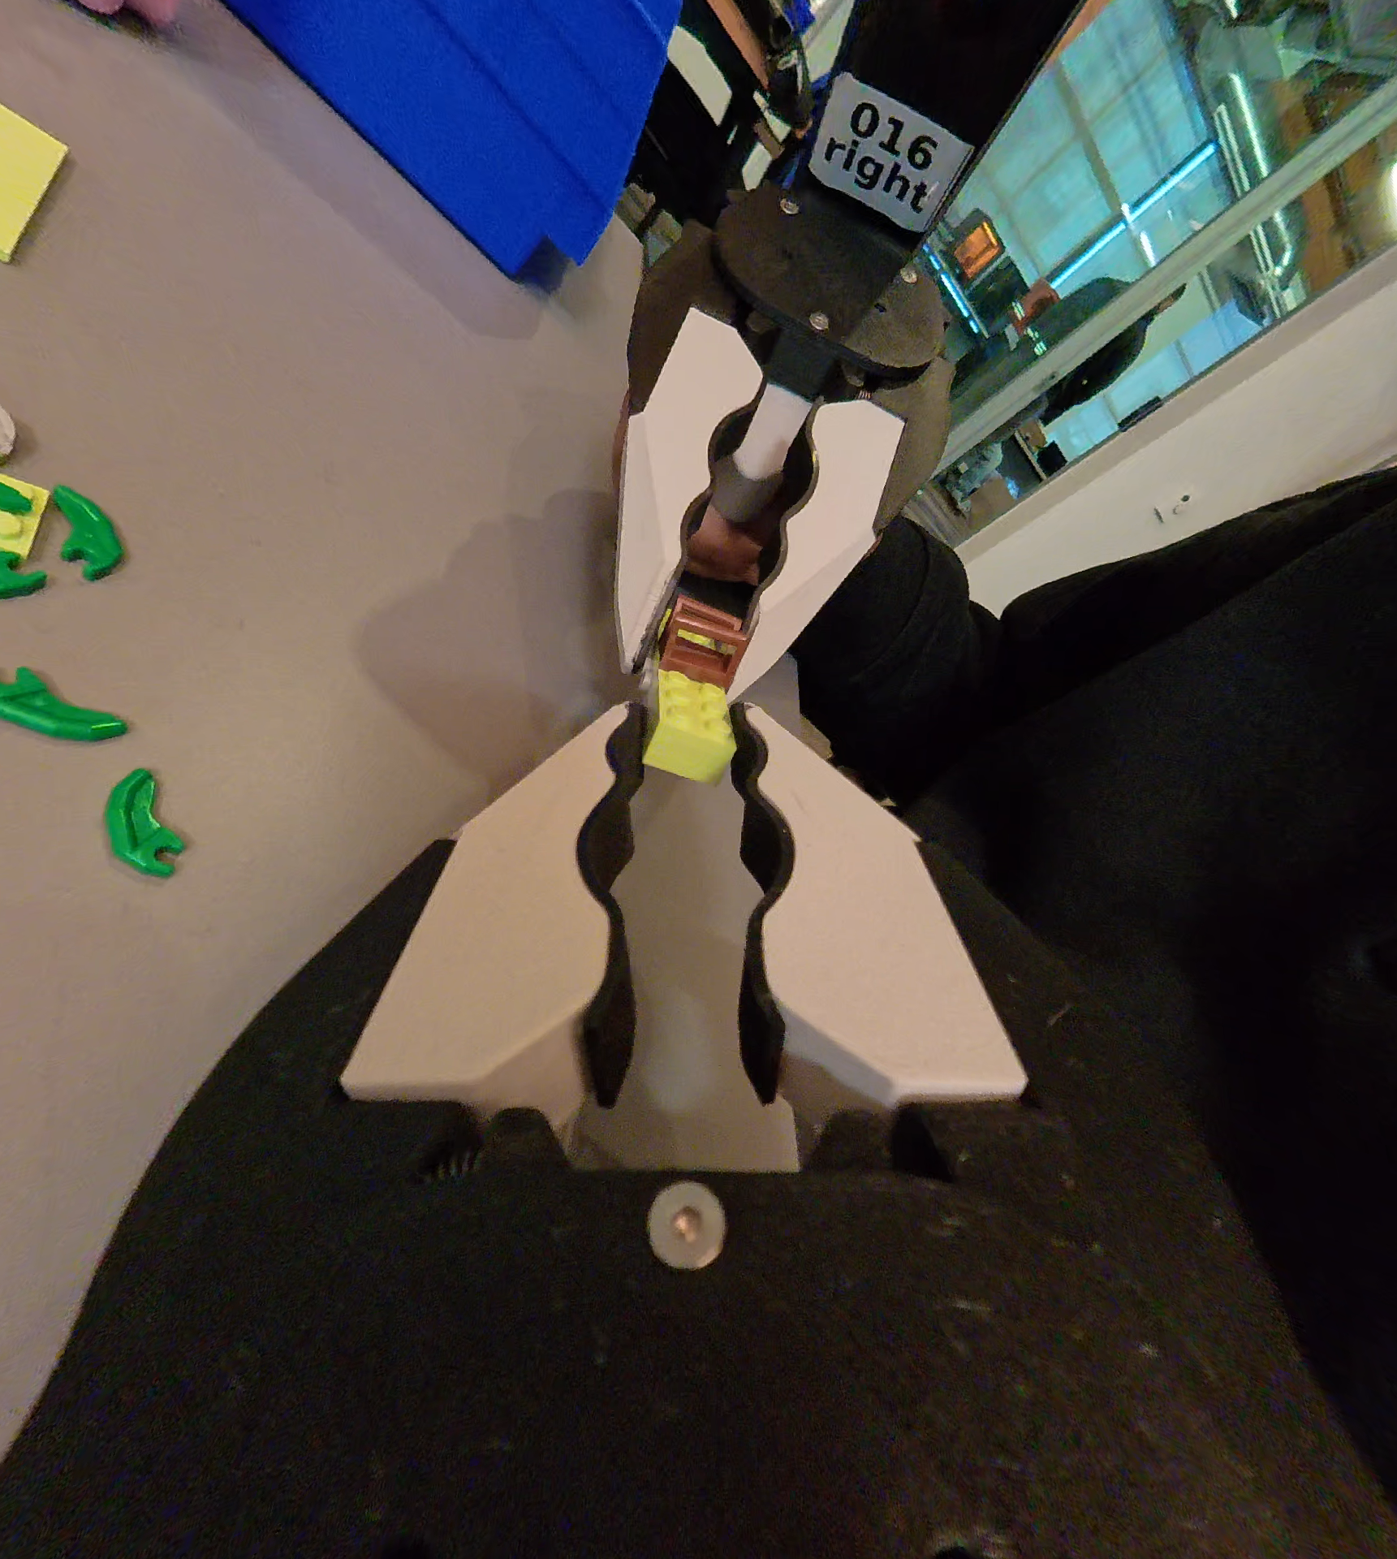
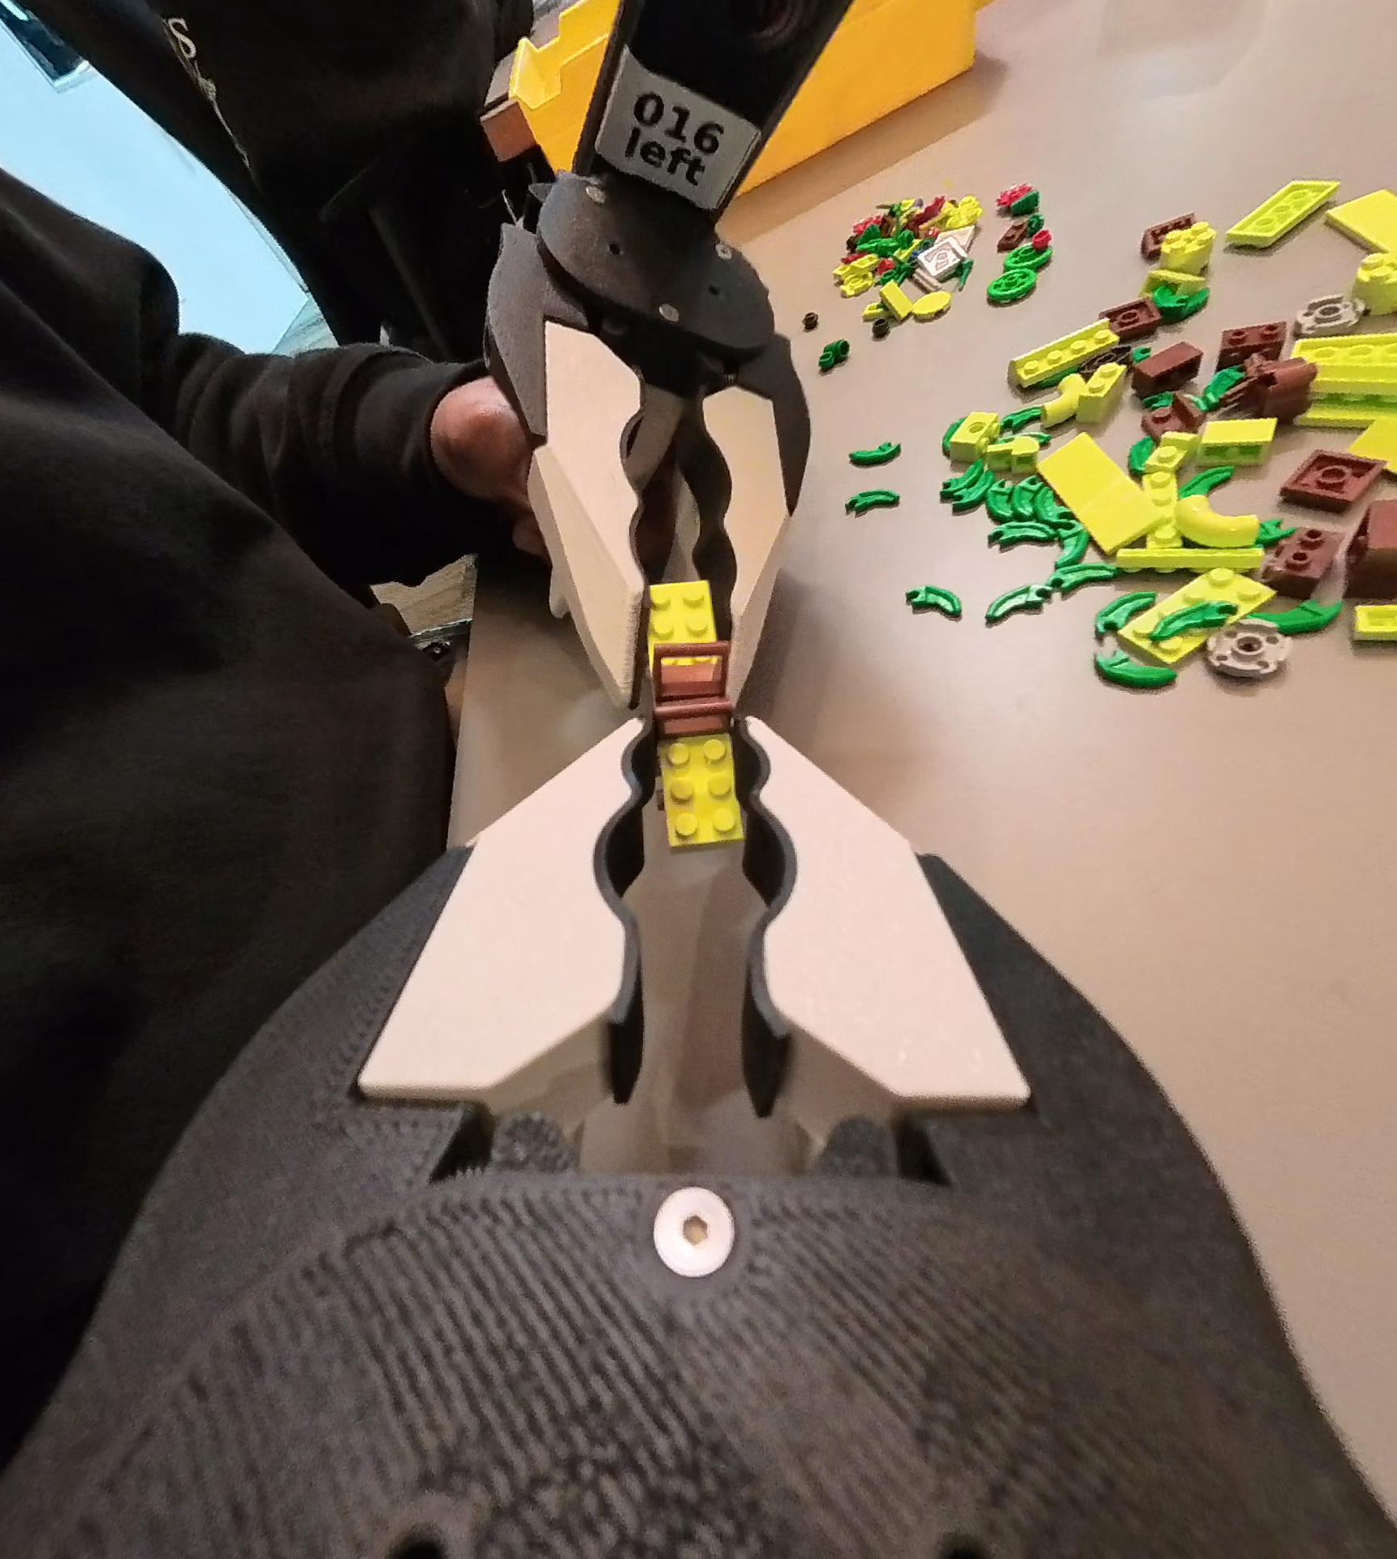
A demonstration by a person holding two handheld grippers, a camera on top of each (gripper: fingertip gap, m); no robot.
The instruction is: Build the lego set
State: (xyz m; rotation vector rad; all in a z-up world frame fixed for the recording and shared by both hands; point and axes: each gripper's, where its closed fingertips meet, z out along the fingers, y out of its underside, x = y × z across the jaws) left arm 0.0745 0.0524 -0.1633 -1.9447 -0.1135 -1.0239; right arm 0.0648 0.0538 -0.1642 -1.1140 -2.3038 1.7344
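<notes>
Nearest in the right wrist view, the right hand-held gripper point(image 2: 690, 759) is clamped on one end of a small sub-assembly, a lime plate point(image 2: 701, 797) joined to a brown hinge piece point(image 2: 690, 683). Just beyond, the left hand-held gripper point(image 2: 682, 650) is pinched on the other lime brick point(image 2: 682, 612), so the two tips nearly meet around the hinge, above the worktop point(image 2: 1015, 886) edge. The left wrist view shows the same from the other side: left hand-held gripper point(image 1: 686, 734) closed on the lime brick point(image 1: 690, 730), the right hand-held gripper point(image 1: 690, 650) opposite. The likely risk is that uneven pressing or twisting pops the hinge apart, or that the thin plate slips from its shallow grip and drops off the edge. Farther right lies the loose pile of lime, brown and green pieces point(image 2: 1184, 489), with a yellow bin point(image 2: 889, 76) behind it.
</notes>
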